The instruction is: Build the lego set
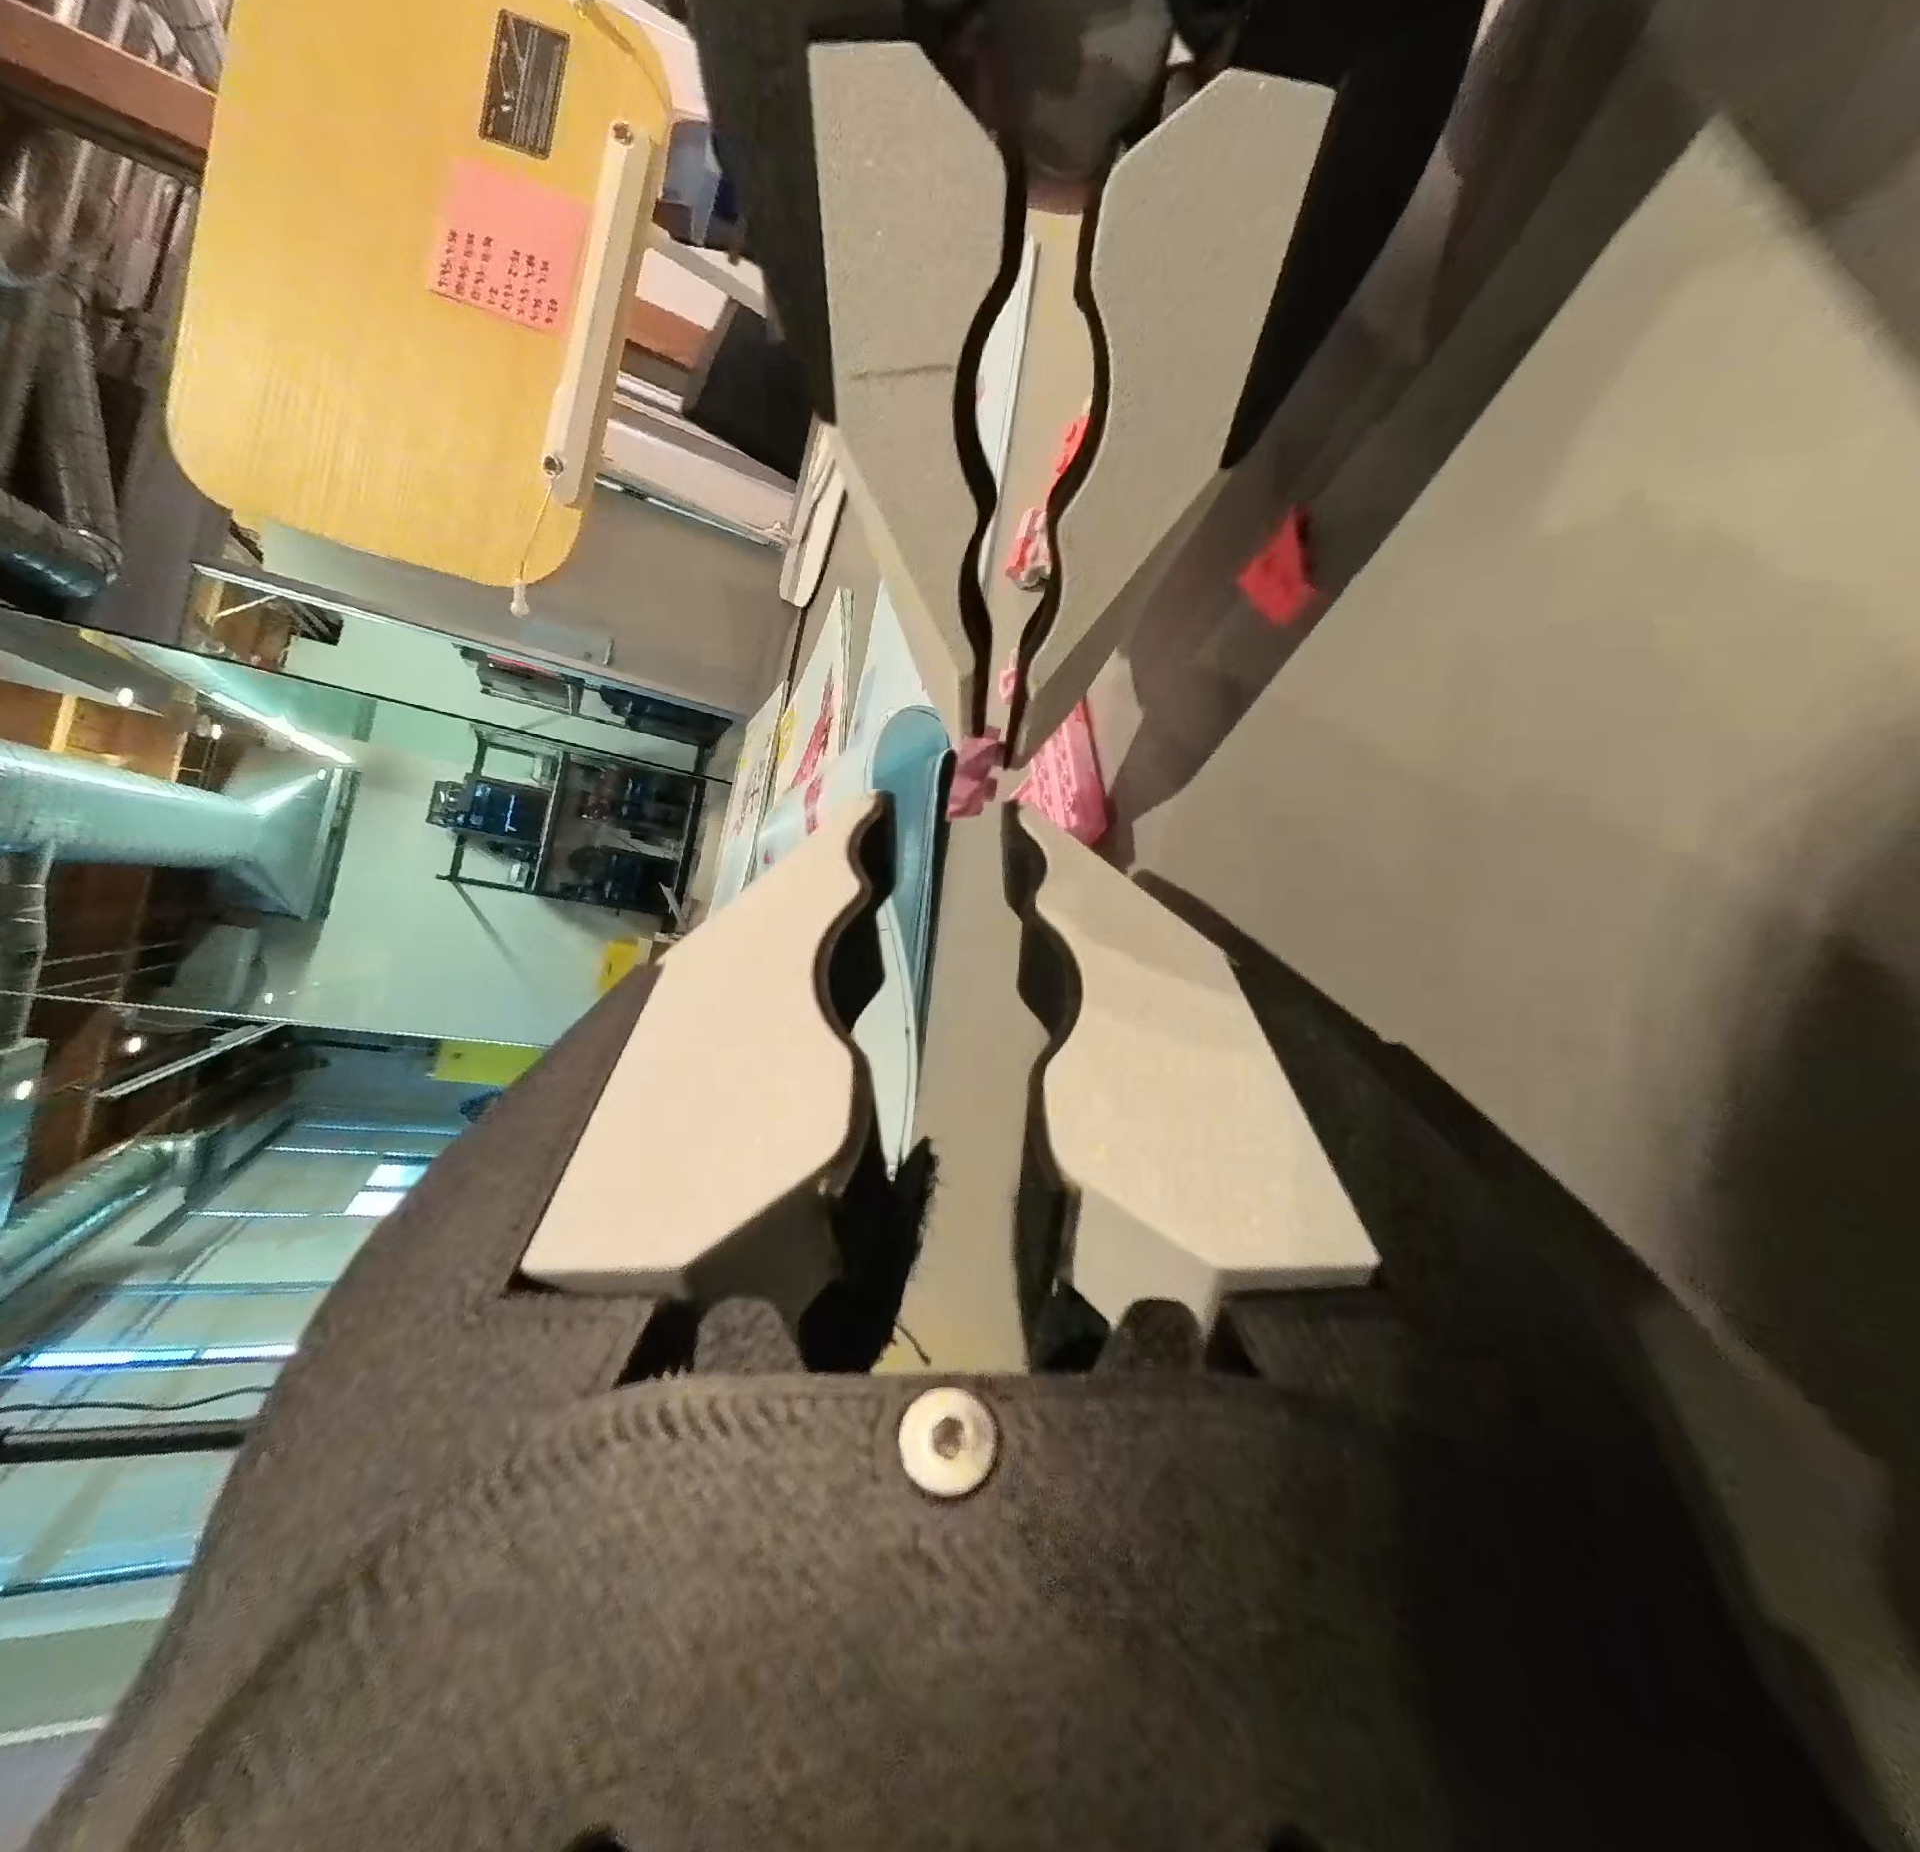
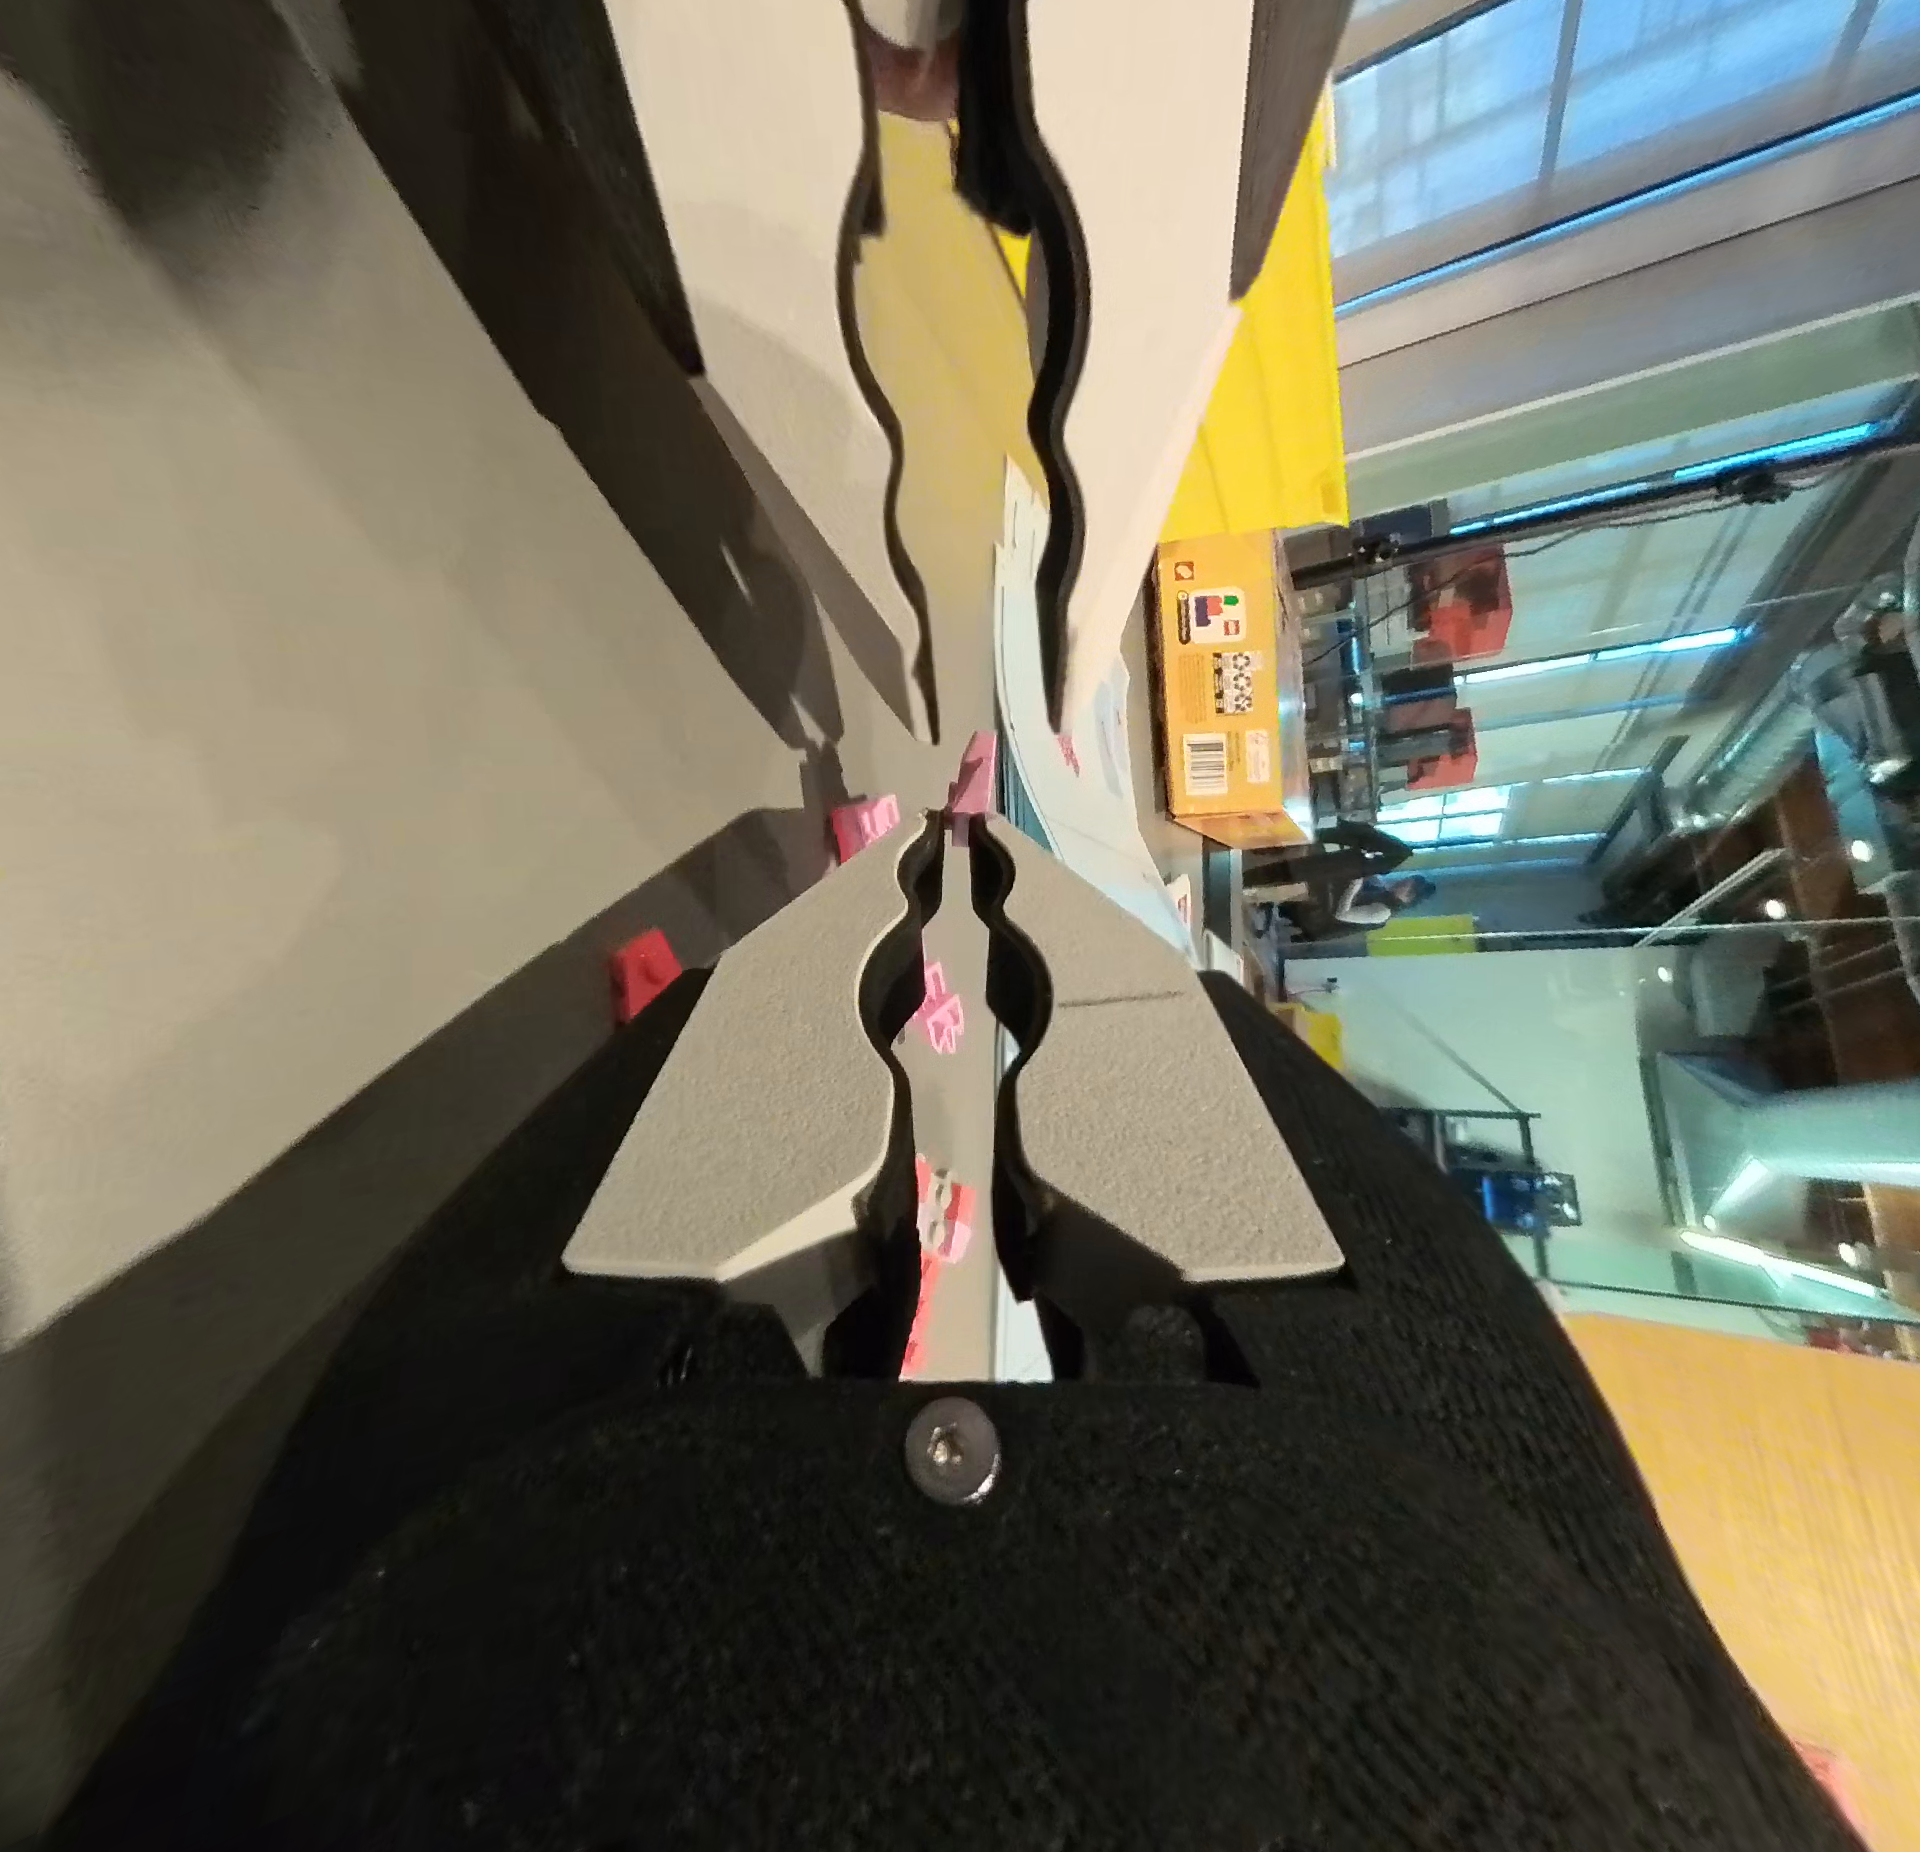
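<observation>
At frame centre, the right gripper [image 2: 951,826] pinched a small pink brick [image 2: 975,776]. The left gripper [image 1: 945,815] stood released beside that brick [image 1: 977,768]. So slight a hold might let it twist free onto the counter [image 2: 260,607].

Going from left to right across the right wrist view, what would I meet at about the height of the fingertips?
Red lego brick → pink lego piece on the grey table → right gripper pinching a small pink piece → yellow lego box.
</observation>
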A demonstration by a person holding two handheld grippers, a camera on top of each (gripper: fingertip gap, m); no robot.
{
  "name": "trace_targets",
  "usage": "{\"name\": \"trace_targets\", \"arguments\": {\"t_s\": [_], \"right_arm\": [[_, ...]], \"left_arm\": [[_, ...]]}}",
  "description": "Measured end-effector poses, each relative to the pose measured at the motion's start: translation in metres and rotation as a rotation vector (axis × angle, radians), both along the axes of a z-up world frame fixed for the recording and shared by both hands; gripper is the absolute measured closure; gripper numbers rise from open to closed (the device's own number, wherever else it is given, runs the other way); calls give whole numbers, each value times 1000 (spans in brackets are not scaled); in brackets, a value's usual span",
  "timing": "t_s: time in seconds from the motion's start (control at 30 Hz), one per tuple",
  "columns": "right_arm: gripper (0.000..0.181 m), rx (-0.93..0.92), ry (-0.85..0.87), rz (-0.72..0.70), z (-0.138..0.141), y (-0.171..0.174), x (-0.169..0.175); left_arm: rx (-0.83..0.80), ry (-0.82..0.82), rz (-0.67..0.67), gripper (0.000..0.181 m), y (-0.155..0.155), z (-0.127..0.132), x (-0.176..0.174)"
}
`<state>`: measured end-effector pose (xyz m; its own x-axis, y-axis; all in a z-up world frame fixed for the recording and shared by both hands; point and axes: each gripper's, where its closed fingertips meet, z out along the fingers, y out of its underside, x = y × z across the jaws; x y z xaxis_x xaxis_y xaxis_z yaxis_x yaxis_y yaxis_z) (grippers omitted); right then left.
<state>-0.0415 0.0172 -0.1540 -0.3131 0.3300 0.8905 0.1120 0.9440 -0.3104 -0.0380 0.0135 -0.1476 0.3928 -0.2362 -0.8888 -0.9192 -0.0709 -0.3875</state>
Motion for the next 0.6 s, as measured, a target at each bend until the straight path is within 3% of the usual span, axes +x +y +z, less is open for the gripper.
{"name": "trace_targets", "arguments": {"t_s": [0.17,0.43,0.6], "right_arm": [[178,28,2,5,0,-2,0],[177,17,-8,17,-2,3,2],[157,-146,-89,-30,-9,21,6]], "left_arm": [[-8,37,-11,177,0,-4,2],[-30,82,14,179,2,-7,-1],[-37,133,20,181,1,-10,-6]]}}
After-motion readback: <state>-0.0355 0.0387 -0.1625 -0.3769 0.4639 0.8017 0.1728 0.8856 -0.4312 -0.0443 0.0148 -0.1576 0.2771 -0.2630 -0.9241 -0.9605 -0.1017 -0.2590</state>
